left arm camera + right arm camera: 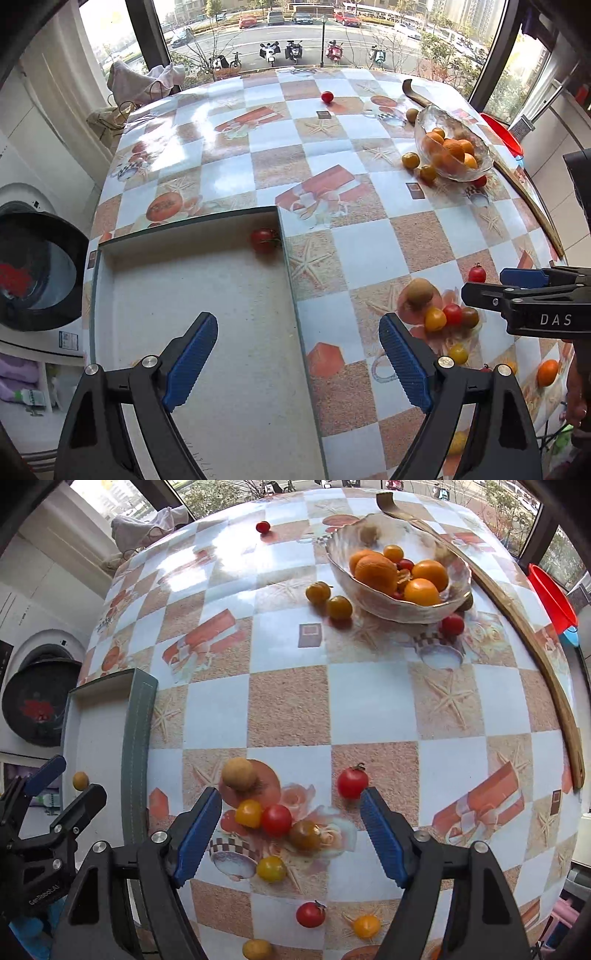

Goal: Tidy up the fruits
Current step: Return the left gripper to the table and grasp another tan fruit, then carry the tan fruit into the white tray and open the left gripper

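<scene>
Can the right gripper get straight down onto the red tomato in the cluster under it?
Probably yes. The right gripper is open and empty above the red tomato, nothing covering it. But an orange tomato and a brownish one touch its sides, so the fingers may nudge them.

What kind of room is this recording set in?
Probably a home laundry or balcony nook: a front-loading washing machine beside a table with a patterned cover, and a street-level window overlooking parked scooters.
</scene>
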Tool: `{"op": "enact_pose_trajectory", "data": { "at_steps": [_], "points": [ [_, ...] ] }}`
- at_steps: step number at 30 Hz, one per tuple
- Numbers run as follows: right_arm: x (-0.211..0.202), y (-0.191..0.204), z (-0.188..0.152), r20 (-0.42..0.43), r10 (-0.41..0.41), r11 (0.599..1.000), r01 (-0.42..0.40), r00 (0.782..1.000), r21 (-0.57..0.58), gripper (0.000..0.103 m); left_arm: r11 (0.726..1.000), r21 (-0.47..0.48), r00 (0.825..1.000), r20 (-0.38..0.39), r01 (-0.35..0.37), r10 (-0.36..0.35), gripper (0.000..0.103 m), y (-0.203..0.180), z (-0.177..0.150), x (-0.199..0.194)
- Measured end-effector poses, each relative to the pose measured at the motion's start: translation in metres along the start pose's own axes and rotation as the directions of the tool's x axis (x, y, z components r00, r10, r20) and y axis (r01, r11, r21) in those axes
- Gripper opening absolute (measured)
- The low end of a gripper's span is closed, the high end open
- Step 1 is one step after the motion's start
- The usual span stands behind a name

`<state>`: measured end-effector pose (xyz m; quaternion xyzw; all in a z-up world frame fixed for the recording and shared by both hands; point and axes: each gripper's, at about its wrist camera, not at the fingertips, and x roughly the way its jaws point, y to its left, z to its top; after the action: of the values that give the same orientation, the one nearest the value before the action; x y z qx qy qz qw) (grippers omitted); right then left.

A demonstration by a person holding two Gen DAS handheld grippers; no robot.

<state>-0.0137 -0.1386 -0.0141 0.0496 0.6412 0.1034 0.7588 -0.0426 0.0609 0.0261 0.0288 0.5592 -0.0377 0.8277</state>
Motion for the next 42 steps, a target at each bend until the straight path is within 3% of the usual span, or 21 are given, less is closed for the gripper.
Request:
{"op": "enact_pose_trajectory", "data": {
  "at_steps": [10,15,20,22,24,25,26,27,30,32,34,36,42],
  "points": [
    [0.007,-0.028,-0.001,0.011,-0.024,0.999,0.024,1.000,0.027,0.078,0.991,0.122,0.997,-0.053,0.060,-0.054,0.090,-0.060,0.006,0.038],
    [0.019,-0.029,0.005,-0.018,0.013,1.000,-0.013,1.000,0.017,0.056,0.990,0.108,0.993,-0.075,0.095,-0.088,0.090,-0.066,0.011,0.052],
    [0.024,-0.026,0.012,-0.029,0.028,0.999,-0.029,0.999,-0.016,0.047,0.989,0.100,0.991,-0.098,0.106,-0.096,0.090,-0.069,0.014,0.065],
    [0.025,-0.024,0.014,-0.039,0.025,0.999,-0.026,0.999,-0.038,0.038,0.989,0.101,0.990,-0.105,0.108,-0.097,0.090,-0.072,0.014,0.068],
    [0.026,-0.025,0.014,-0.047,0.036,0.999,-0.038,0.998,-0.038,0.022,0.989,0.106,0.989,-0.112,0.107,-0.095,0.090,-0.076,0.014,0.072],
    [0.026,-0.027,0.014,-0.046,0.040,0.999,-0.042,0.998,-0.033,0.022,0.989,0.111,0.989,-0.118,0.100,-0.087,0.090,-0.079,0.014,0.074],
    [0.026,-0.028,0.013,-0.044,0.041,0.999,-0.042,0.998,-0.029,0.022,0.989,0.116,0.989,-0.124,0.095,-0.080,0.088,-0.081,0.014,0.076],
    [0.025,-0.029,0.012,-0.043,0.042,0.999,-0.043,0.998,-0.023,0.022,0.989,0.120,0.989,-0.130,0.091,-0.075,0.077,-0.083,0.014,0.079],
    [0.024,-0.037,0.008,-0.041,0.054,0.999,-0.054,0.998,-0.002,0.022,0.989,0.128,0.991,-0.120,0.075,-0.059,0.074,-0.087,0.014,0.081],
    [0.023,-0.039,0.007,-0.040,0.061,0.998,-0.061,0.997,0.009,0.022,0.989,0.123,0.992,-0.107,0.078,-0.065,0.063,-0.086,0.014,0.079],
    [0.023,-0.041,0.007,-0.039,0.066,0.998,-0.065,0.997,0.019,0.022,0.989,0.119,0.992,-0.100,0.083,-0.071,0.042,-0.086,0.016,0.078],
    [0.023,-0.043,0.007,-0.037,0.071,0.997,-0.070,0.997,0.027,0.022,0.990,0.105,0.991,-0.105,0.097,-0.086,0.033,-0.081,0.019,0.078],
    [0.019,-0.047,0.005,-0.030,0.081,0.996,-0.080,0.996,0.041,0.022,0.984,-0.022,0.978,-0.115,0.174,-0.176,0.028,-0.058,0.024,0.073]
  ]
}}
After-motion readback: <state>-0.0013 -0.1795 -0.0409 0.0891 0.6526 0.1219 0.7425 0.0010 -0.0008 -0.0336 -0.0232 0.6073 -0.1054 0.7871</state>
